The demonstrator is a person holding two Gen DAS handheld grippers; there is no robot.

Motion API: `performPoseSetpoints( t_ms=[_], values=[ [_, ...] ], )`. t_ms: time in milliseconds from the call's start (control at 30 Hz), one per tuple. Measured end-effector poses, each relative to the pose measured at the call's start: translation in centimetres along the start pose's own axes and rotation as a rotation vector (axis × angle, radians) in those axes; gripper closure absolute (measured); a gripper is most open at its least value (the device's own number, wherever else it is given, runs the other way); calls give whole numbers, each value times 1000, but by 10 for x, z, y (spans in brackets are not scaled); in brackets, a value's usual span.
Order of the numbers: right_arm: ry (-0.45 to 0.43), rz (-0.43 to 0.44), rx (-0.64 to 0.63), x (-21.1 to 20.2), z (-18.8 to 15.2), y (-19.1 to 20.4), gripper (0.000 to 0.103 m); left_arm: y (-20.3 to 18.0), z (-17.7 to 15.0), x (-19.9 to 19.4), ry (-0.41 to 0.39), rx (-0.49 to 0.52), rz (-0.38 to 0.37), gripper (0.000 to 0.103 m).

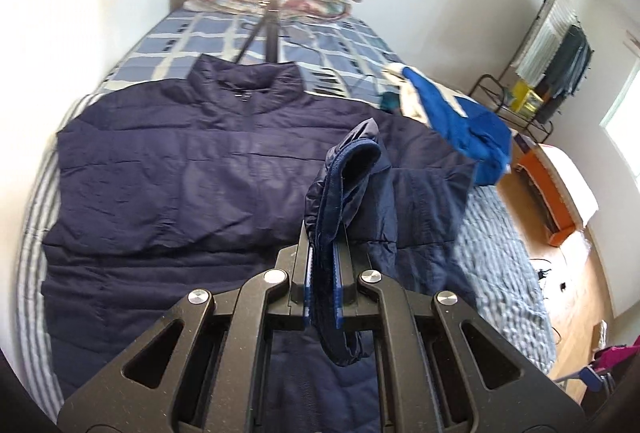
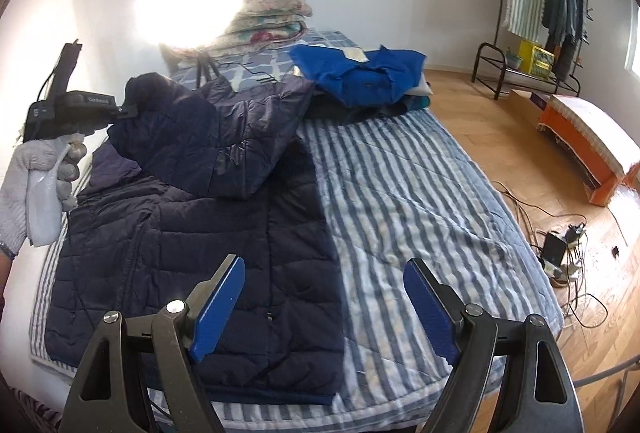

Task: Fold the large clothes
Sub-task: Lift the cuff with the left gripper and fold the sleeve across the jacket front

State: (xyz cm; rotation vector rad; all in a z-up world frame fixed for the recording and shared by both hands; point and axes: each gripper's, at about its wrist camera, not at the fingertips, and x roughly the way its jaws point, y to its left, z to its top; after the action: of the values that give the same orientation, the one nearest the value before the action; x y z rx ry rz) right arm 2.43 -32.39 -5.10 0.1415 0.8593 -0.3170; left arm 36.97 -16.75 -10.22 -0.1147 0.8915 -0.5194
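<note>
Item: navy puffer jacket (image 2: 208, 225), lying flat on the striped bed (image 2: 400, 193), collar at the far end. My left gripper (image 1: 323, 265) is clamped on the sleeve cuff (image 1: 344, 173), lifting the sleeve across the body. My right gripper (image 2: 324, 301) hangs wide and empty over the near hem. To do well: I lay the sleeve straight along the chest, taut, before letting go.

Striped bedcover (image 2: 400, 193) on bed; checked sheet (image 1: 192, 41) further up w/ floral quilts (image 2: 272, 17) stacked at head; tripod (image 1: 264, 37) on bed nr quilts; clothes rack (image 2: 548, 1) by wall; orange bench (image 2: 588, 149) on wood floor (image 2: 480, 105); cables (image 2: 560, 253) beside bed.
</note>
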Motion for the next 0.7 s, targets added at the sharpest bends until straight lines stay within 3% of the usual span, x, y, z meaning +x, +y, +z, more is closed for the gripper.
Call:
performPoseSetpoints(
  t_ms=[267, 700],
  values=[
    [-22, 25, -97, 1, 11, 36, 19, 55, 15, 9, -14, -50, 41, 98],
    [4, 9, -132, 18, 13, 50, 19, 141, 44, 47, -16, -123, 95, 98]
  ],
)
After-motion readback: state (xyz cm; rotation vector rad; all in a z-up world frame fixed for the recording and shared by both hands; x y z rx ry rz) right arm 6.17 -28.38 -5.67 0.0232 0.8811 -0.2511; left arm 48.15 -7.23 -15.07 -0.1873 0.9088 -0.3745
